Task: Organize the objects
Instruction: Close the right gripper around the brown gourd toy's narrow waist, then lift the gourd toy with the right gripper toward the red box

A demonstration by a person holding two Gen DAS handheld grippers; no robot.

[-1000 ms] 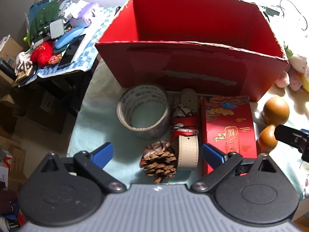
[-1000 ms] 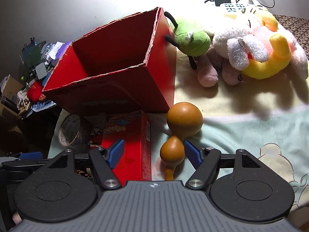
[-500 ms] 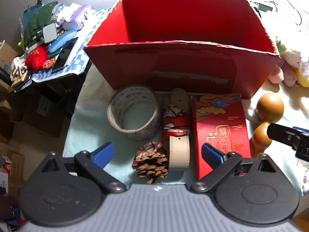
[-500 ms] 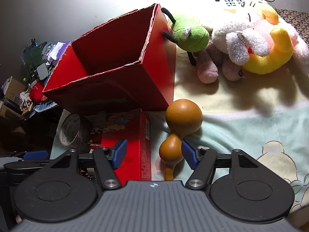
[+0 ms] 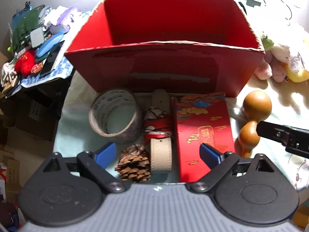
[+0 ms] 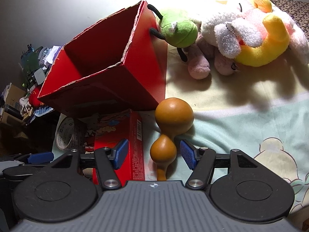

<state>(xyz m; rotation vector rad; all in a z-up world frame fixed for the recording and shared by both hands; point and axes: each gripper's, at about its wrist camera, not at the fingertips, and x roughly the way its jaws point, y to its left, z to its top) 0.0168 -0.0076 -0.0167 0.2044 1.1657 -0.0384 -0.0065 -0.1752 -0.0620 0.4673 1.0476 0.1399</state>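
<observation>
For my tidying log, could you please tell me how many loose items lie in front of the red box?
5: tape roll leftmost, pine cone nearest, belt in the middle, red packet, gourd rightmost between the right gripper fingers. Others may be hidden.

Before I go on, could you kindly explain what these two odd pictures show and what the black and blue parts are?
A person holds a two-finger tool in each hand, each with a fisheye camera looking along its blue fingers. The left gripper is open above a pine cone, belt, tape and red packet. The right gripper is open around a gourd, not yet gripping it. Behind stands an empty red box, beside plush toys. Nothing is held.
</observation>
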